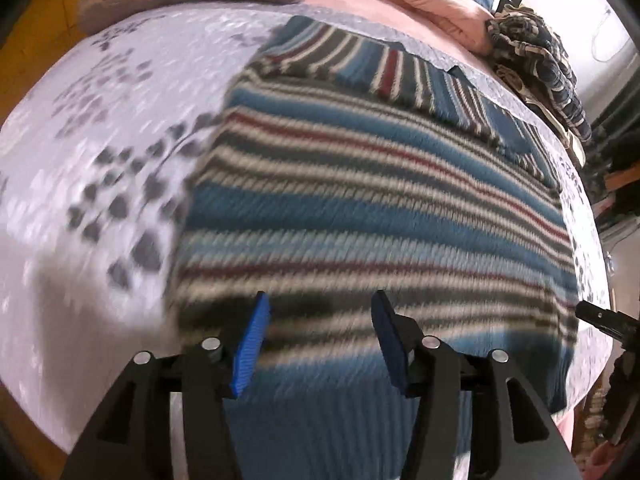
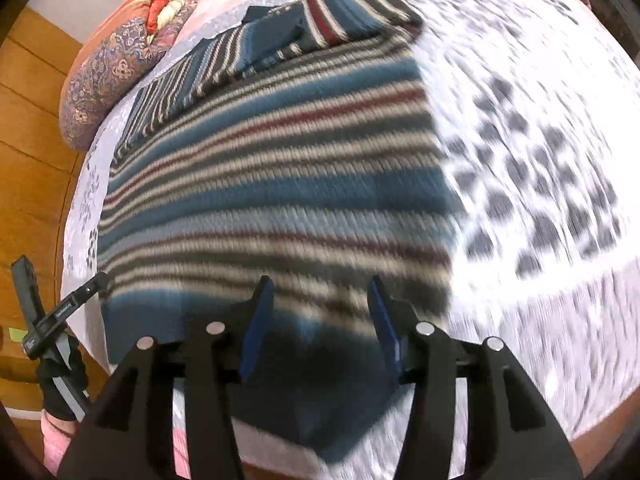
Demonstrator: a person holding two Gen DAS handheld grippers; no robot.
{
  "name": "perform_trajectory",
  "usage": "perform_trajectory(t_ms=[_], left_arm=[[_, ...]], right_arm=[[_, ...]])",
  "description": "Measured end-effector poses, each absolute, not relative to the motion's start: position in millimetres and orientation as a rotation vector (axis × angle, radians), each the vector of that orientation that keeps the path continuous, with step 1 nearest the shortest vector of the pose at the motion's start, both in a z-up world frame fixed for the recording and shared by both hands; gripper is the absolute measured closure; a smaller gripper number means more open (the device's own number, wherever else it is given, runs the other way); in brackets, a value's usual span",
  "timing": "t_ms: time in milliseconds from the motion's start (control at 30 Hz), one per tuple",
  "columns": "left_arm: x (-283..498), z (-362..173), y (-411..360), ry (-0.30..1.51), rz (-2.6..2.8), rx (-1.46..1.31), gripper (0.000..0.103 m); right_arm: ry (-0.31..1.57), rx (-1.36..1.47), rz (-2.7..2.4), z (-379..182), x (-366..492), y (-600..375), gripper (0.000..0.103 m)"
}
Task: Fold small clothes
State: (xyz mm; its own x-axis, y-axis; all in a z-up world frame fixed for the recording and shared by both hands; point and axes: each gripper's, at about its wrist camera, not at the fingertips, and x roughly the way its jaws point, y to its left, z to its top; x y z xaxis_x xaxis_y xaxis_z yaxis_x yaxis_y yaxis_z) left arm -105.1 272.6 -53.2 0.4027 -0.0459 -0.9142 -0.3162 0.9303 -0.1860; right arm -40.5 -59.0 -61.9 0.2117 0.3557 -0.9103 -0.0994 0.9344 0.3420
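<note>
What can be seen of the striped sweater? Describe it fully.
The striped sweater is a ribbed knit banded in teal, grey, cream and thin maroon. It lies flat on the patterned bedspread, sleeves folded in across its far end, with a plain teal hem nearest. Both grippers hover open above the hem, apparently not touching.

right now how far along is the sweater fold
Partway. Done: both sleeves of the striped sweater look folded in across its top, and it lies flat on the patterned bedspread. In hand: nothing; the left gripper and right gripper hover open over the near hem. Left: grip the hem and fold the body up toward the collar.
</note>
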Motion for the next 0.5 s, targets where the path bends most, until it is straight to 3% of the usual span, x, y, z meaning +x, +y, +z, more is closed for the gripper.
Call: perform_trajectory(t_ms=[100, 200, 500], left_arm=[[-126, -51, 279, 1.154, 0.202, -0.377, 0.046], [-144, -51, 283, 1.158, 0.23, -0.388, 0.041], [-178, -69, 286, 1.201, 0.227, -0.465, 0.039]], right_arm=[[1.339, 0.23, 0.292, -63, -62, -69, 0.047], [1.364, 0.24, 0.278, -69, -82, -79, 0.047], [1.416, 0.275, 0.286, -93, -112, -85, 0.046]])
